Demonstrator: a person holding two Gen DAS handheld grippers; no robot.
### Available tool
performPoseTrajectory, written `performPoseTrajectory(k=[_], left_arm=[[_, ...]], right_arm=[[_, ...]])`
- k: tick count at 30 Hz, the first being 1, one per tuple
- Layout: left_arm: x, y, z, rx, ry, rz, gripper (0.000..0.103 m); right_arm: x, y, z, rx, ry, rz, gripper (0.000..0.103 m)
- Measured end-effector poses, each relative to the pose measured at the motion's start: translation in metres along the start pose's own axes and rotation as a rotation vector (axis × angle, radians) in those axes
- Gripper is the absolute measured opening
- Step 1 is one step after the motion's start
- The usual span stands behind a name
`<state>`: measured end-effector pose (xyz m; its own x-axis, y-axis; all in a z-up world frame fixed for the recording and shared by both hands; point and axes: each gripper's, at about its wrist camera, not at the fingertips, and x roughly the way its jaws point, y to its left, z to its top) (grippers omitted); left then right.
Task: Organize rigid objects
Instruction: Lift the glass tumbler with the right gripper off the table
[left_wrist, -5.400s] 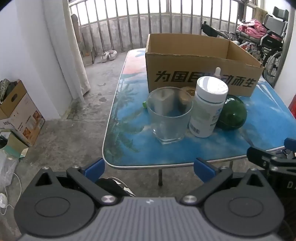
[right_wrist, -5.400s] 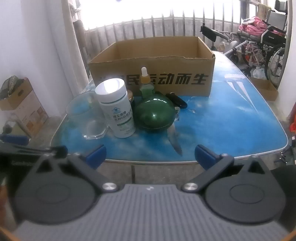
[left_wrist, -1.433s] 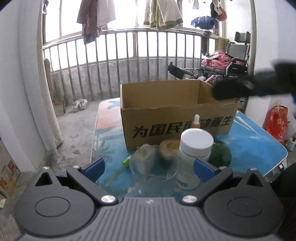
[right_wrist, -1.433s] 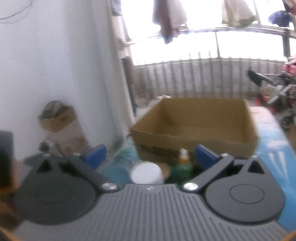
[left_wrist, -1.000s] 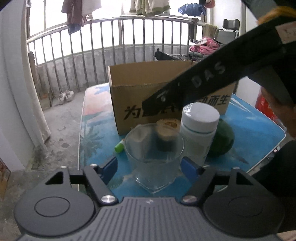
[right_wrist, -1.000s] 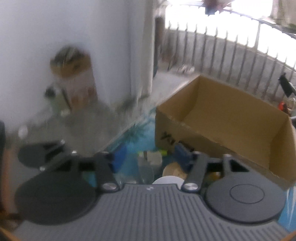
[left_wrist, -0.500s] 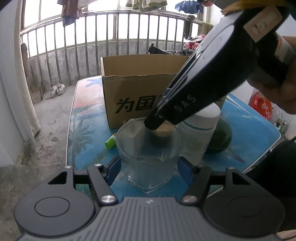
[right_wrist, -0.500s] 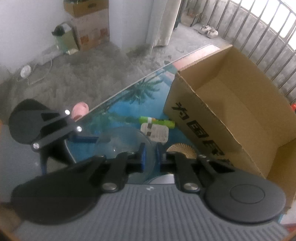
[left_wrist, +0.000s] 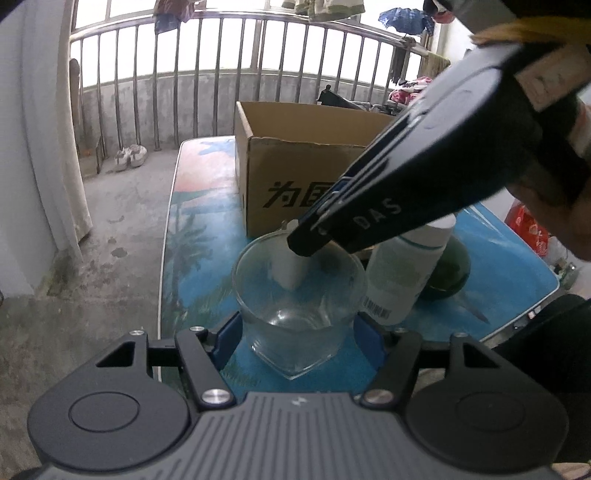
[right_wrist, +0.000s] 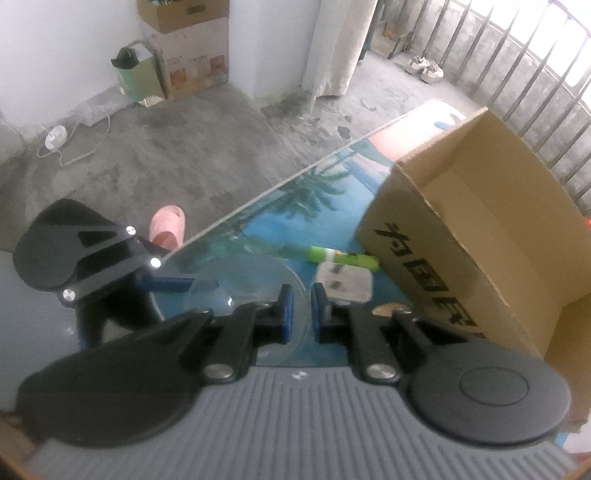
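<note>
The left gripper (left_wrist: 297, 338) brackets the glass beaker (left_wrist: 298, 291) near the table (left_wrist: 517, 273) edge, steadying it, fingers flanking its base. The right gripper (right_wrist: 299, 312), jaws nearly closed, straddles its far rim, probably to lift it toward the cardboard box (right_wrist: 480, 225).

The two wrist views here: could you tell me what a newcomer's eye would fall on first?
The clear glass cup near the table's front edge draws the eye: the left gripper brackets its base, and the right gripper straddles its far rim from above. Just behind stands the open cardboard box, with a white bottle at the cup's right.
</note>
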<state>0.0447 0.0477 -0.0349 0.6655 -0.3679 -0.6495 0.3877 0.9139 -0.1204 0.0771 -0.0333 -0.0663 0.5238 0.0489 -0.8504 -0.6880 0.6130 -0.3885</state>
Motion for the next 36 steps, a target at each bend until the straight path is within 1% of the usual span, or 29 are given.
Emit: performPoseTrajectory(k=[2, 5, 7, 10, 15, 18, 20, 24, 30, 36], left_arm=[[-0.004, 0.005, -0.001, -0.017, 0.01, -0.017, 0.068], [-0.007, 0.006, -0.004, -0.012, 0.005, -0.027, 0.067], [-0.008, 0.004, -0.005, -0.005, 0.003, -0.027, 0.067], [-0.007, 0.0, -0.006, 0.009, 0.001, -0.031, 0.067], [-0.007, 0.002, -0.009, 0.019, 0.005, -0.063, 0.065], [-0.006, 0.0, -0.009, 0.035, 0.005, -0.072, 0.065], [-0.006, -0.001, -0.009, 0.046, 0.007, -0.076, 0.065], [-0.004, -0.002, -0.009, 0.056, 0.01, -0.079, 0.065], [-0.004, -0.005, -0.01, 0.052, 0.004, -0.07, 0.065], [-0.001, -0.014, -0.01, 0.078, 0.007, -0.103, 0.065]], right_arm=[[-0.005, 0.006, -0.002, 0.015, -0.016, 0.004, 0.009], [-0.011, 0.007, -0.007, 0.073, -0.04, 0.015, 0.009], [-0.011, 0.002, -0.011, 0.137, -0.052, 0.023, 0.009], [-0.011, -0.01, -0.022, 0.27, -0.08, 0.037, 0.011], [-0.013, -0.022, -0.045, 0.451, -0.127, 0.051, 0.011], [-0.016, -0.021, -0.059, 0.513, -0.158, 0.043, 0.011], [-0.018, -0.017, -0.065, 0.529, -0.175, 0.028, 0.012], [-0.017, -0.01, -0.072, 0.518, -0.189, -0.004, 0.014], [-0.017, -0.005, -0.071, 0.481, -0.199, -0.014, 0.014], [-0.021, -0.002, -0.082, 0.472, -0.199, -0.044, 0.016]])
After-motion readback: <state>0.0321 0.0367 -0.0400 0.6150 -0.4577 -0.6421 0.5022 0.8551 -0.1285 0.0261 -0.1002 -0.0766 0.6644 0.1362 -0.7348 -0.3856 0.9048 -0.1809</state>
